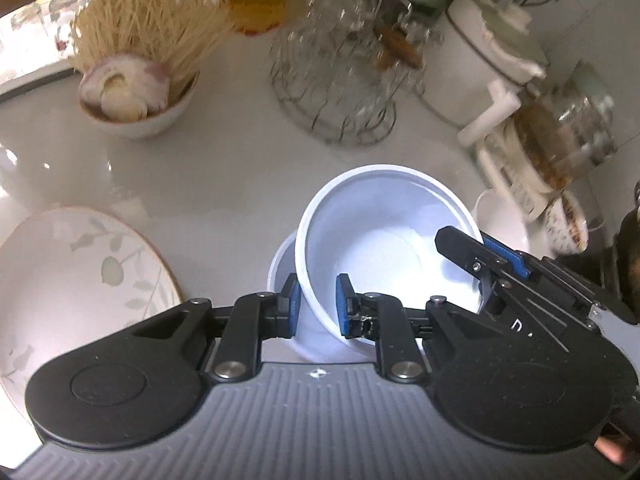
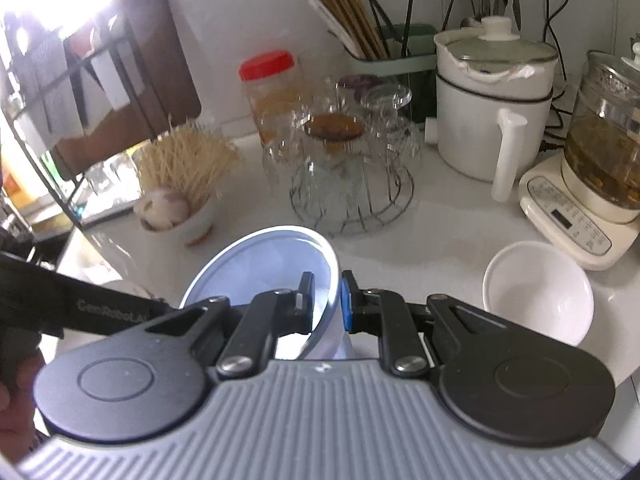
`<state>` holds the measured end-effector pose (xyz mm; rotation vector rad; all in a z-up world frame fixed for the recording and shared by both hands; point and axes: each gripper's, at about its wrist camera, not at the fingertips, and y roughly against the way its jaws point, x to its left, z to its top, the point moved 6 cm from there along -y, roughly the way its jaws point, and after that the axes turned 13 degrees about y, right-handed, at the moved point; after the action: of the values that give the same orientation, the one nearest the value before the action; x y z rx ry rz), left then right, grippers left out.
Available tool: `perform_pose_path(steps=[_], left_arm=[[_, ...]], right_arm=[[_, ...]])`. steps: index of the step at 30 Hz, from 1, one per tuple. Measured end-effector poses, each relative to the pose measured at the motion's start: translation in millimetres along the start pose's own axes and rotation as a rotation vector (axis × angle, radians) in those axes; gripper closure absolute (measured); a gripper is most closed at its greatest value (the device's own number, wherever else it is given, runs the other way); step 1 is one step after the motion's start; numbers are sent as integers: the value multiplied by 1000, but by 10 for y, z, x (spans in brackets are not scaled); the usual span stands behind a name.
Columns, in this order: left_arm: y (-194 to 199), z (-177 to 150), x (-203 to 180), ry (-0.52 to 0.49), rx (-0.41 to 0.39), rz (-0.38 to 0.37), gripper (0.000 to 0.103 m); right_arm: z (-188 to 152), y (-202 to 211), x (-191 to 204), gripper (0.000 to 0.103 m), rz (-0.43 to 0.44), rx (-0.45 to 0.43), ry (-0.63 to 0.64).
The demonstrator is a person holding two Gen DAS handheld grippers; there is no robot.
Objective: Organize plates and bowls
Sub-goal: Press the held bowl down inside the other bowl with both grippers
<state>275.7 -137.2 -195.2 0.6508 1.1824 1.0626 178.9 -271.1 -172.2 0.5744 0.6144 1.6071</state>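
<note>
A pale blue bowl is held tilted above the white counter, over a second pale bowl that shows partly beneath it. My left gripper is shut on the blue bowl's near rim. My right gripper is shut on the opposite rim of the same bowl; it shows in the left wrist view at the bowl's right edge. A leaf-patterned plate lies to the left. A white bowl sits at the right.
A bowl with garlic and toothpicks, a wire rack of glasses, a red-lidded jar, a white pot, a glass kettle on a base and a patterned cup stand at the back and right.
</note>
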Motion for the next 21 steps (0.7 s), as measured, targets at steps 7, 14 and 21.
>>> perform_pose_path(steps=[7, 14, 21], left_arm=[[-47, -143, 125, 6, 14, 12, 82], [-99, -76, 131, 6, 2, 7, 82], [-105, -4, 97, 10, -6, 6, 77]], right_arm=[[-160, -29, 61, 87, 22, 25, -5], [-185, -96, 69, 87, 2, 33, -3], [-215, -178, 20, 85, -7, 61, -31]])
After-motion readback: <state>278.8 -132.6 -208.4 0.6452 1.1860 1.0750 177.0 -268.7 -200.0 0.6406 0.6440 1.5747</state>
